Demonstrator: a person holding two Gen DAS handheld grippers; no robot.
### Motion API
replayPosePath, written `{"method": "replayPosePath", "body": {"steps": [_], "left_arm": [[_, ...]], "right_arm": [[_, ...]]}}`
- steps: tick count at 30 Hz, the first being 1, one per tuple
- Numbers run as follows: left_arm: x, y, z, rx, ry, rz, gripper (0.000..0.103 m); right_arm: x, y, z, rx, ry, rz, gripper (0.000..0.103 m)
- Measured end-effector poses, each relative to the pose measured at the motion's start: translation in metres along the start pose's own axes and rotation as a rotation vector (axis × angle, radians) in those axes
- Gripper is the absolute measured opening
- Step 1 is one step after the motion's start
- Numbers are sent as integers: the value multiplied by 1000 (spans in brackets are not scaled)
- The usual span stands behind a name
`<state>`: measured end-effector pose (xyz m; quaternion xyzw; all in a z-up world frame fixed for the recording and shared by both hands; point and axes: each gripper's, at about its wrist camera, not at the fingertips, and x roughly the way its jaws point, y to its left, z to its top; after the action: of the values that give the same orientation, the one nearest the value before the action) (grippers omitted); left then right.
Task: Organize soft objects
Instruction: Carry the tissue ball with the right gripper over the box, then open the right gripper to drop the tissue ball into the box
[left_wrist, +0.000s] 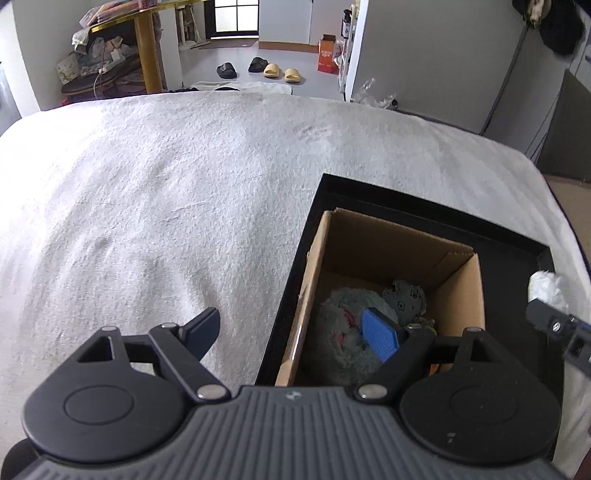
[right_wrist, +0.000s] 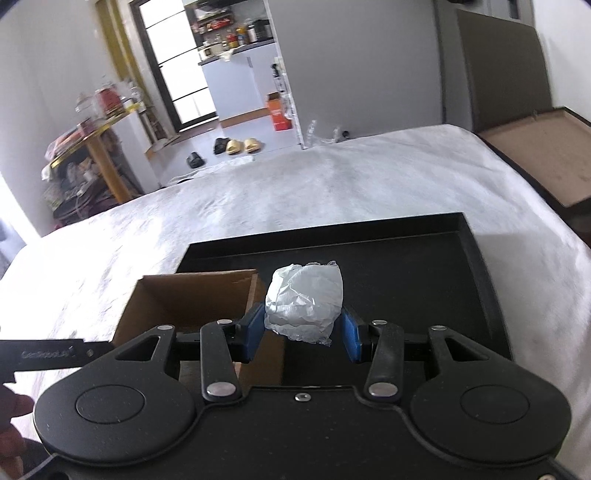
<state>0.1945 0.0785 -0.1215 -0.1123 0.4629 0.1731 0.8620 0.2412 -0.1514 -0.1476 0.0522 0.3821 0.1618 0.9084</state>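
A brown cardboard box stands in a black tray on a white blanket. Grey plush toys lie inside the box. My left gripper is open and empty; its right finger hangs over the box opening, its left finger over the blanket. My right gripper is shut on a crumpled white plastic wad, held above the tray just right of the box. The wad and right gripper also show at the right edge of the left wrist view.
The white blanket covers the bed around the tray. Beyond the bed are slippers, an orange box, a cluttered gold-legged table and a brown board at the right.
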Motion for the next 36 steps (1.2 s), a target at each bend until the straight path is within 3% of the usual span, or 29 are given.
{"method": "replayPosePath", "body": {"steps": [7,13,19,21,23,31,36], "left_arm": [[8,13,1,-44,-13,-62,76],[18,21,2,-67,5,-112,59],[33,29,0,-95,51,-163,35],[37,32,-1,-106,63,-185,18],[40,37,-1,-131,74,-210,12],[40,42,0,-165,87,-258,12],[39,42,1,-161,106,-262,14]], "right_arm": [[6,33,1,-69,15,8,43],[15,59,4,-118,30,1,44],[25,78,6,-149,45,-6,44],[29,85,7,-163,49,-10,44],[33,91,9,-169,54,-13,44],[41,122,16,-191,55,32,44],[44,128,16,-195,78,65,57]]}}
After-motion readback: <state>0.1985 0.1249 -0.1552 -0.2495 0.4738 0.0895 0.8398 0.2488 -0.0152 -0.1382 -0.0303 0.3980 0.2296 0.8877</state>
